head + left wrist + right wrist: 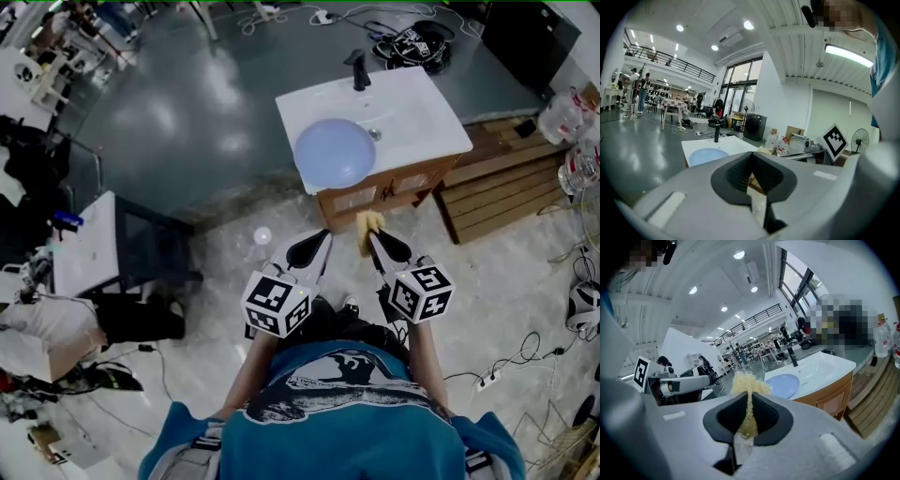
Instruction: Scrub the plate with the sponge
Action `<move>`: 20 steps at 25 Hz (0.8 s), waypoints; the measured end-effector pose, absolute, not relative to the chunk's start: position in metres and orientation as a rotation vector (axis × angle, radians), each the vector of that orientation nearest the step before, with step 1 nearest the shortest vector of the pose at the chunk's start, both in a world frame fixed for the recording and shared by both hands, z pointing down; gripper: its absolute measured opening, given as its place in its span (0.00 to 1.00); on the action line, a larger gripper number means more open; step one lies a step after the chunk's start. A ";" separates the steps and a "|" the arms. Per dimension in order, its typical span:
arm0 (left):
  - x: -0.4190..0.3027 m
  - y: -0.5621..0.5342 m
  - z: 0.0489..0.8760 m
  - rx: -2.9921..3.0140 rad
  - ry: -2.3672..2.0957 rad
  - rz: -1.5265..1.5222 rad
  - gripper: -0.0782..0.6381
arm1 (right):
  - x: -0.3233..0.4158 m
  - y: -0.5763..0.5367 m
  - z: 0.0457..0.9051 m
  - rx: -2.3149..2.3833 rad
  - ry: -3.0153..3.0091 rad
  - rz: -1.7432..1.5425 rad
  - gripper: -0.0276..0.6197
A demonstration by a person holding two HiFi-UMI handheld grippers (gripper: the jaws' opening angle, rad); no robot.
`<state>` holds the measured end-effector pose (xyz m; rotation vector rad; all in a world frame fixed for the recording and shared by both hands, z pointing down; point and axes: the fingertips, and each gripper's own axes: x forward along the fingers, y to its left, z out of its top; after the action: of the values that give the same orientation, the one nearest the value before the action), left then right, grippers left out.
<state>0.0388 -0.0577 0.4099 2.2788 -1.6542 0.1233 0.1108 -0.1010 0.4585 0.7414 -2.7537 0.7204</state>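
A pale blue plate (335,152) lies in the basin of a white sink counter (422,117), also visible as the plate (707,155) and the plate (783,385) in the gripper views. My right gripper (373,228) is shut on a yellow sponge (368,225), whose frayed top (746,382) sticks up between the jaws. My left gripper (323,240) is shut with nothing in it. Both grippers hover side by side in front of the cabinet, short of the plate.
A black faucet (357,70) stands at the counter's back edge. The counter sits on a wooden cabinet (384,191), with wooden pallets (497,183) to its right. Cables and a power strip (487,377) lie on the floor at right. A white desk (89,246) stands at left.
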 end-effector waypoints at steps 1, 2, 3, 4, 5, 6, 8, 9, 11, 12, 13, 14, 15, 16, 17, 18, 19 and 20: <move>0.037 -0.058 0.409 2.274 -1.664 0.126 0.13 | 0.109 -0.102 0.459 0.733 -2.757 0.723 0.09; 0.034 -0.057 0.408 2.267 -1.673 0.129 0.13 | 0.106 -0.103 0.459 0.723 -2.759 0.726 0.09; 0.031 -0.056 0.409 2.259 -1.681 0.132 0.13 | 0.103 -0.103 0.460 0.713 -2.760 0.730 0.09; 0.028 -0.056 0.410 2.249 -1.688 0.136 0.13 | 0.101 -0.102 0.461 0.703 -2.759 0.736 0.09; 0.025 -0.055 0.411 2.239 -1.693 0.139 0.13 | 0.098 -0.102 0.462 0.694 -2.757 0.742 0.09; 0.023 -0.056 0.413 2.230 -1.697 0.142 0.13 | 0.096 -0.103 0.463 0.687 -2.753 0.746 0.09; 0.018 -0.059 0.417 2.218 -1.696 0.145 0.13 | 0.092 -0.105 0.466 0.679 -2.744 0.750 0.09; 0.016 -0.062 0.418 2.217 -1.693 0.146 0.13 | 0.091 -0.107 0.467 0.680 -2.739 0.750 0.09; 0.011 -0.068 0.420 2.219 -1.686 0.146 0.13 | 0.088 -0.113 0.468 0.689 -2.733 0.752 0.09; 0.007 -0.073 0.420 2.221 -1.683 0.144 0.13 | 0.086 -0.116 0.468 0.697 -2.731 0.752 0.09; 0.003 -0.077 0.421 2.224 -1.681 0.140 0.13 | 0.084 -0.120 0.469 0.708 -2.728 0.752 0.09; -0.002 -0.083 0.421 2.228 -1.679 0.137 0.13 | 0.081 -0.125 0.469 0.722 -2.725 0.751 0.09; -0.007 -0.089 0.421 2.232 -1.677 0.135 0.13 | 0.079 -0.131 0.469 0.739 -2.720 0.751 0.09; -0.012 -0.096 0.422 2.236 -1.674 0.135 0.13 | 0.077 -0.138 0.470 0.756 -2.713 0.752 0.09; -0.017 -0.104 0.423 2.239 -1.671 0.133 0.13 | 0.074 -0.146 0.471 0.772 -2.706 0.751 0.09; -0.023 -0.111 0.424 2.242 -1.665 0.130 0.13 | 0.070 -0.154 0.472 0.787 -2.699 0.750 0.09; -0.030 -0.119 0.425 2.246 -1.655 0.125 0.13 | 0.065 -0.162 0.473 0.802 -2.692 0.751 0.09; -0.037 -0.127 0.427 2.251 -1.639 0.123 0.13 | 0.059 -0.171 0.474 0.818 -2.686 0.753 0.09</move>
<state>-0.0366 -0.1267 0.4272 2.2508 -1.6392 0.1233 0.0593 -0.1709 0.4742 0.8181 -2.6857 0.7530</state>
